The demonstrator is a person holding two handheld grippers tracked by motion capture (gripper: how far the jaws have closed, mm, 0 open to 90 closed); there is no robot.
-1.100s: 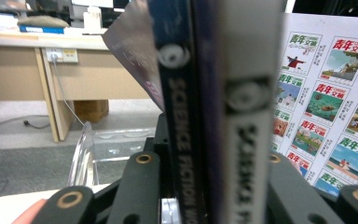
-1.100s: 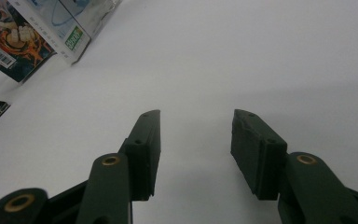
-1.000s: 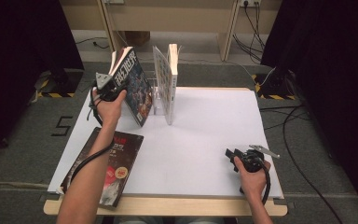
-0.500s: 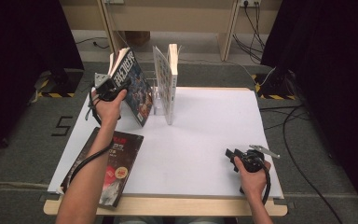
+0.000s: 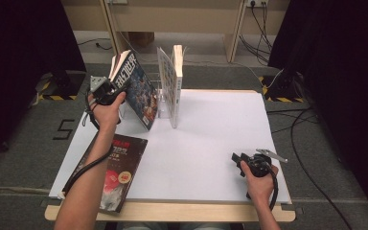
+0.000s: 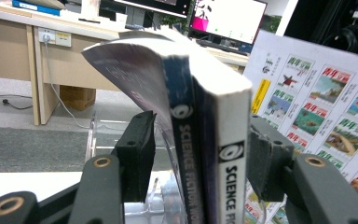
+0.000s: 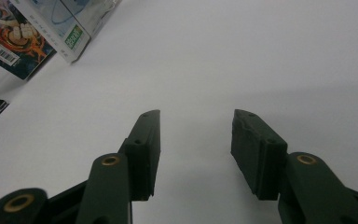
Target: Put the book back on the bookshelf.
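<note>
The left claw [image 6: 198, 163] has just been opening; the leaning book [image 6: 214, 140] sits loose between its jaws, let go beside the clear stand [image 5: 163, 103]. The right claw [image 7: 196, 149] rests open, holding nothing.

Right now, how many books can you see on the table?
3. A science fiction book leans tilted in the clear stand at the back left. A white book stands upright beside it. A dark red-titled book lies flat at the front left, partly under the forearm.

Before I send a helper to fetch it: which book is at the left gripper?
On the white table top, look to the far left corner, at the clear stand. The tilted dark science-fiction paperback leans there; its white neighbour stands upright, and the red-and-black one lies flat.
</note>
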